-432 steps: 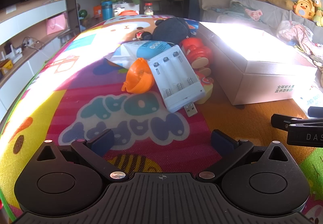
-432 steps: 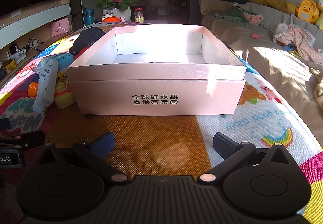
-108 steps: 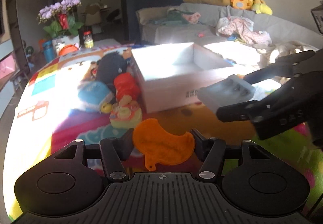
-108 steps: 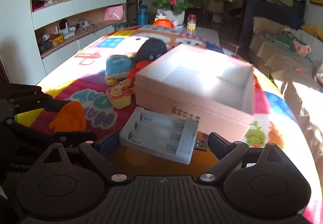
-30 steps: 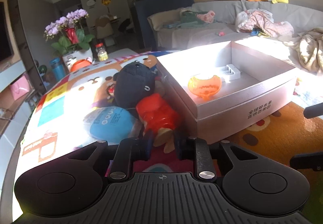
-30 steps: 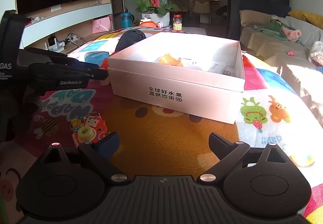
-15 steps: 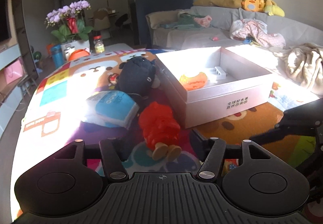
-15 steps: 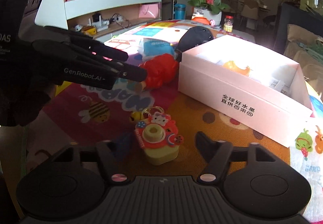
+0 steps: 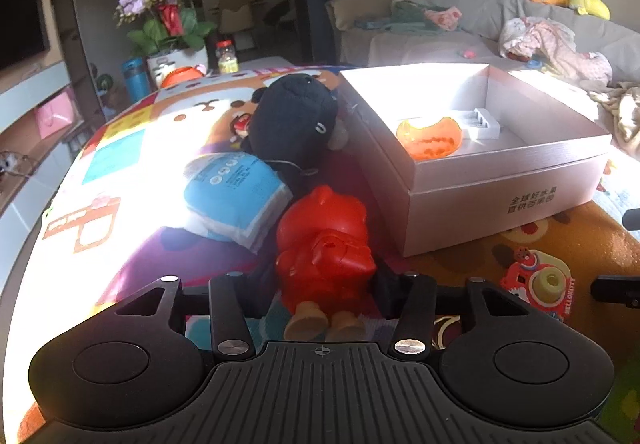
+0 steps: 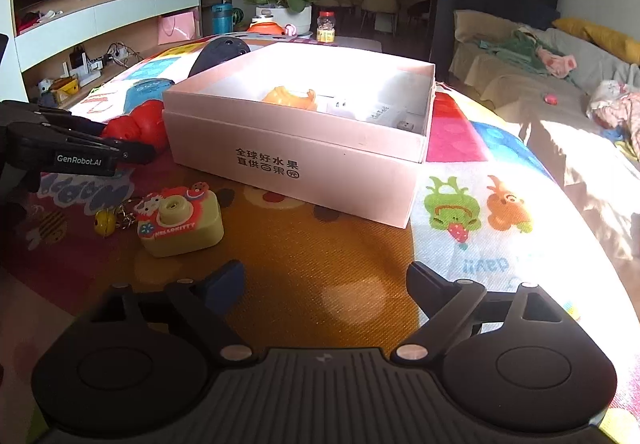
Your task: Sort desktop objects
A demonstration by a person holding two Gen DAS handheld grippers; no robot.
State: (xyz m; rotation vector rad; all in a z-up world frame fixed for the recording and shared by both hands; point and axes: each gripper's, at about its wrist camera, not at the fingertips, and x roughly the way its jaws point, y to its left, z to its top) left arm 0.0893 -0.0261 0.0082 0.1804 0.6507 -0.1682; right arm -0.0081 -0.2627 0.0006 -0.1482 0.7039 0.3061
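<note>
A red bear toy (image 9: 324, 256) lies on the colourful play mat between the fingers of my left gripper (image 9: 320, 284). Its jaws are closing and the pads sit against the toy's sides. From the right wrist view that gripper (image 10: 124, 142) reaches in from the left onto the red toy (image 10: 136, 128). My right gripper (image 10: 320, 280) hangs over bare mat, jaws opening, nothing between them. A yellow and red camera toy (image 10: 180, 222) lies on the mat to its left. The pink box (image 10: 320, 164) holds an orange piece (image 10: 290, 97) and a white battery holder (image 10: 376, 110).
A blue packet (image 9: 236, 192) and a black plush (image 9: 296, 120) lie behind the red toy, against the box's left wall (image 9: 372, 148). A small yellow bell on a ring (image 10: 105, 222) lies beside the camera toy. A flower pot, a bottle and a jar stand at the far end.
My left gripper has come forward around the red bear toy and its jaws have narrowed onto it. My right gripper has widened and shifted right, leaving the camera toy on the mat.
</note>
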